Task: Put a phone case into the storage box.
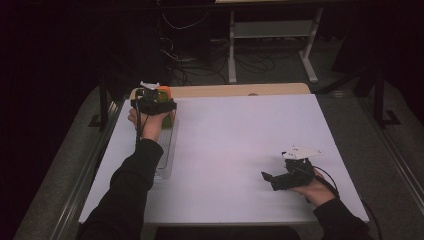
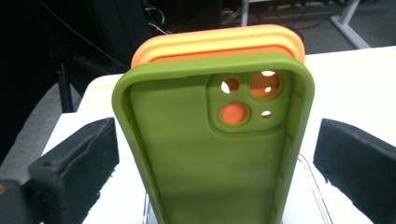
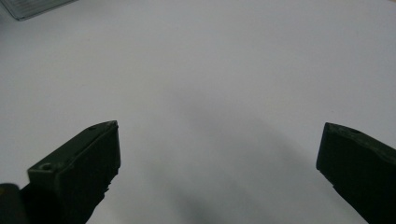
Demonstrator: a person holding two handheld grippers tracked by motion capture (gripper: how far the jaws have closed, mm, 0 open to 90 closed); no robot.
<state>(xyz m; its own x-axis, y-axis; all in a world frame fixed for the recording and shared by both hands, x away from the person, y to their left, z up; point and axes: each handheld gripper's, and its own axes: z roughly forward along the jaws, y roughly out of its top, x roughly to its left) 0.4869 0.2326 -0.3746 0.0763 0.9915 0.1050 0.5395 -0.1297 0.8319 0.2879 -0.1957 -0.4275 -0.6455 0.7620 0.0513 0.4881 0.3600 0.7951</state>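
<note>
Start at the far left corner of the desk (image 1: 240,150). Your left gripper (image 2: 212,154) is there, and its jaws stand wide apart. The green phone case (image 2: 210,154) stands right between them, but the pads do not touch it. There is a gap on each side. The case stands up tall on its short end, so its long side points up, and its open hollow side faces you. Its camera holes are near the top. Just behind it stand the orange cases (image 2: 219,44), tight against its back like books in a row. All of them sit in a clear tray (image 1: 167,150) that runs along the left edge of the desk. So the green case is straight ahead of your left fingers, and it is the front one in the row. I think a squeeze on its two long sides is what comes next, and you should catch the green one alone, not the orange ones behind. Now look across to the right. Your right gripper (image 1: 280,179) rests low near the front right corner of the desk, well apart from the cases. Its jaws are spread wide too, with bare desk between them. Your left hand (image 1: 149,122) is much nearer, so this job belongs to it.
</note>
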